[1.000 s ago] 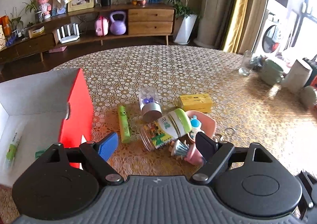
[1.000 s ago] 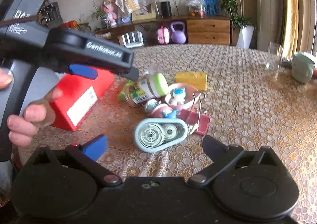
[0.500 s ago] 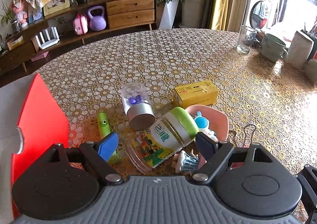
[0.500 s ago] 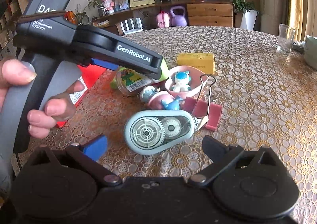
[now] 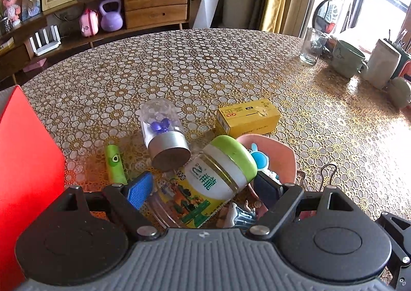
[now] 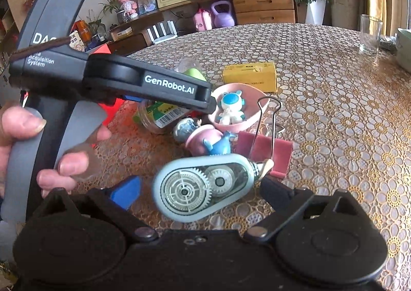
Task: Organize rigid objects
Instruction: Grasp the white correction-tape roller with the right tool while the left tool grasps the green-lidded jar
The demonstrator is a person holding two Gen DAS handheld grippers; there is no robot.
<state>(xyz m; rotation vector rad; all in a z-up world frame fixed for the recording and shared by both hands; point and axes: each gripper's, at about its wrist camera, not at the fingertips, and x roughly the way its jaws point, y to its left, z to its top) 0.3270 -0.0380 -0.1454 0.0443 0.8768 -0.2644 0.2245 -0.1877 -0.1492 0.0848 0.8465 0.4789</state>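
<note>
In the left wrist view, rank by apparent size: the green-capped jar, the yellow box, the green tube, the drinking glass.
1. Green-capped jar, though it lies nearest the camera, which inflates it.
2. Yellow box.
3-4. Green tube and drinking glass look alike; the glass stands far off, so no ranking.

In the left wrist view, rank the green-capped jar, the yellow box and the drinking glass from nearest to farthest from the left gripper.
1. green-capped jar, lying between the open fingers of the left gripper.
2. yellow box, mid-table, slightly right.
3. drinking glass, far right, near the table edge.
</note>
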